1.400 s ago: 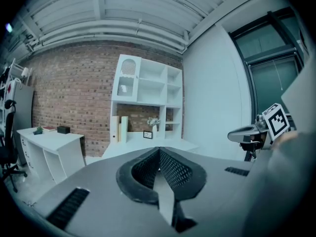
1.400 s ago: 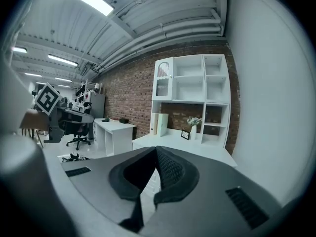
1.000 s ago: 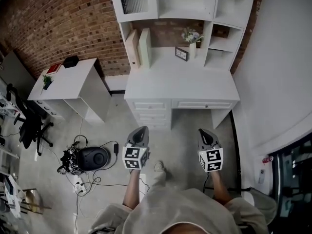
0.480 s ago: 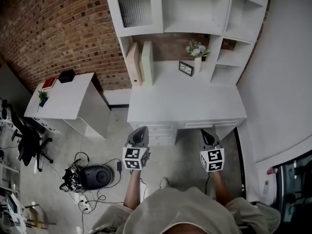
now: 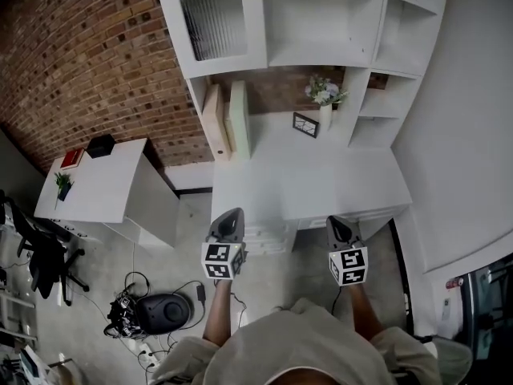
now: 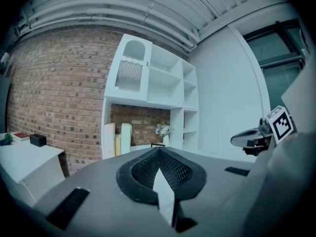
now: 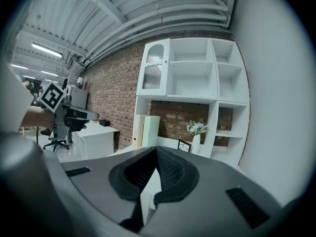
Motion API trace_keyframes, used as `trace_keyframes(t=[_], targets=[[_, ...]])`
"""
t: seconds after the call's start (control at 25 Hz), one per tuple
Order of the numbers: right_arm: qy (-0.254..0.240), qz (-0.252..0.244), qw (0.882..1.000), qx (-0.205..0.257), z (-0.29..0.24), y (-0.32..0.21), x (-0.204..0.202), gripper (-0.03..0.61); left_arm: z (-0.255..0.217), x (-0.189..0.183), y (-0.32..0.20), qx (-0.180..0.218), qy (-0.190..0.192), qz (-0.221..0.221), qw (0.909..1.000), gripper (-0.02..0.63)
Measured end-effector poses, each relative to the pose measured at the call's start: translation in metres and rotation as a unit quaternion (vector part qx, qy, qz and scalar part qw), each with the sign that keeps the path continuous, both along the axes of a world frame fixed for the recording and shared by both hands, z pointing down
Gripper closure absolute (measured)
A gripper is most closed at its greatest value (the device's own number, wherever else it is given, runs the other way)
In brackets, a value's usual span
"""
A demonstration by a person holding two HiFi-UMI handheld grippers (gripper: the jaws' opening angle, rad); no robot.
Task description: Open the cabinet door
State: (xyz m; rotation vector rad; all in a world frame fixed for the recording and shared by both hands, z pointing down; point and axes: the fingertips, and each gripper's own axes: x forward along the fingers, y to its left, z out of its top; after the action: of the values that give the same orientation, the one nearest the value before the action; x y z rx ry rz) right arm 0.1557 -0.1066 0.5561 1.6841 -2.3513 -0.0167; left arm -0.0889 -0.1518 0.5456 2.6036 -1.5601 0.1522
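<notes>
Person is standing in front of a white desk [image 5: 313,179] with a shelf unit on top, holding both grippers out toward it, roughly level. Left gripper [image 5: 231,215] is keeping its jaws closed tip to tip with nothing between them, as its own view [image 6: 158,150] is showing. Right gripper [image 5: 335,220] is likewise pinching shut and empty [image 7: 155,149]. Neither gripper is touching the furniture. Cabinet door [image 5: 215,22], white frame with a ribbed glass panel, is sitting shut at the upper left of the shelf unit, well above and beyond both grippers; it is also showing in the left gripper view [image 6: 129,70] and the right gripper view [image 7: 154,73]. On the desk, a vase of flowers [image 5: 325,96] is standing by a shelf post, a small picture frame [image 5: 304,124] is tilting just beside it, and pale upright boards [image 5: 238,119] are leaning at the left under the door. Brick wall [image 5: 96,54] is running behind. A low white side table [image 5: 104,187] is standing to the left, carrying a black box [image 5: 101,145], a red book [image 5: 71,158] and a small plant [image 5: 63,183]. A black device [image 5: 156,311] with cables is lying on the floor.
</notes>
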Motion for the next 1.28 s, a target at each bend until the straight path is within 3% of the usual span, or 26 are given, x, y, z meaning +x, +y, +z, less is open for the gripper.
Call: trace_keyframes(t=[0.56, 1.28], targets=[[-0.004, -0.007, 1.000, 0.006, 0.006, -0.072, -0.009, 0.565, 0.012, -0.009, -0.064, -0.009, -0.006, -0.006, 0.9999, 0.588], [-0.008, -0.052, 0.998, 0.016, -0.015, -0.257, -0.002, 0.565, -0.008, 0.000, -0.229, -0.005, -0.012, -0.047, 0.9988, 0.588]])
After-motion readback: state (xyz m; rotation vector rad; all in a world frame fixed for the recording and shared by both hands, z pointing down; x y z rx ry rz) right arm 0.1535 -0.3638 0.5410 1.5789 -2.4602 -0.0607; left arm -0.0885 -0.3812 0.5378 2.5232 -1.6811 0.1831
